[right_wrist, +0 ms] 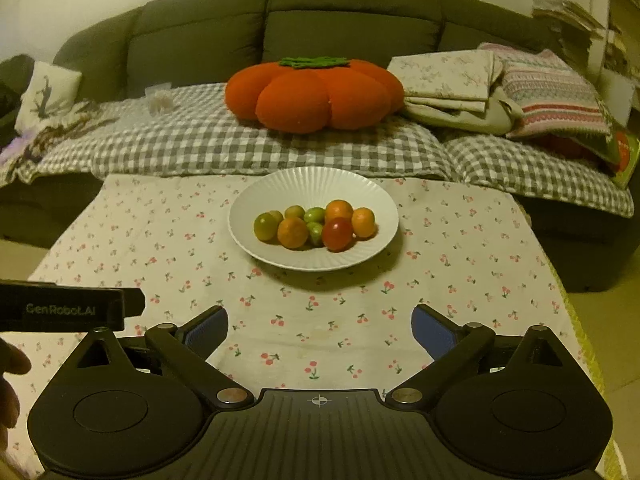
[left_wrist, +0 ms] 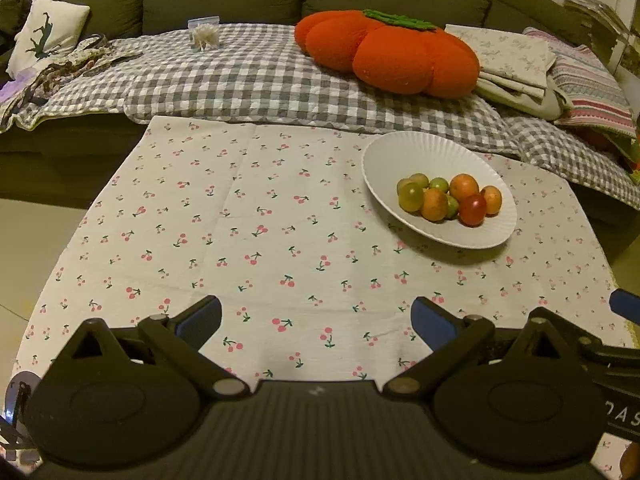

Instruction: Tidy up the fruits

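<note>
Both grippers hover low over the near part of the surface (left_wrist: pixel 280 220), which is covered by a white cloth printed with small cherries; the left gripper (left_wrist: pixel 316 316) has its jaws released and spread wide with nothing between them; the right gripper (right_wrist: pixel 320 324) likewise has its jaws spread wide and bare, its blue pads (right_wrist: pixel 430 330) facing each other across bare cloth.

The fruits (right_wrist: pixel 316 224) lie heaped together in a white ribbed plate (right_wrist: pixel 312 184) on the far half of the surface; in the right wrist view the plate sits straight ahead of the jaws, well apart from them; in the left wrist view the plate (left_wrist: pixel 420 152) stands ahead and to the right. The heap (left_wrist: pixel 450 199) holds several orange fruits, several green ones and a single red one (right_wrist: pixel 338 233) at its near edge, all touching their neighbours.

Behind the surface stands a dark sofa (right_wrist: pixel 280 20) draped with a grey checked blanket (right_wrist: pixel 200 140); on it rest an orange pumpkin-shaped cushion (right_wrist: pixel 314 94), folded cloths (right_wrist: pixel 448 80) to its right, and a white pillow (left_wrist: pixel 46 32) at the far left.
</note>
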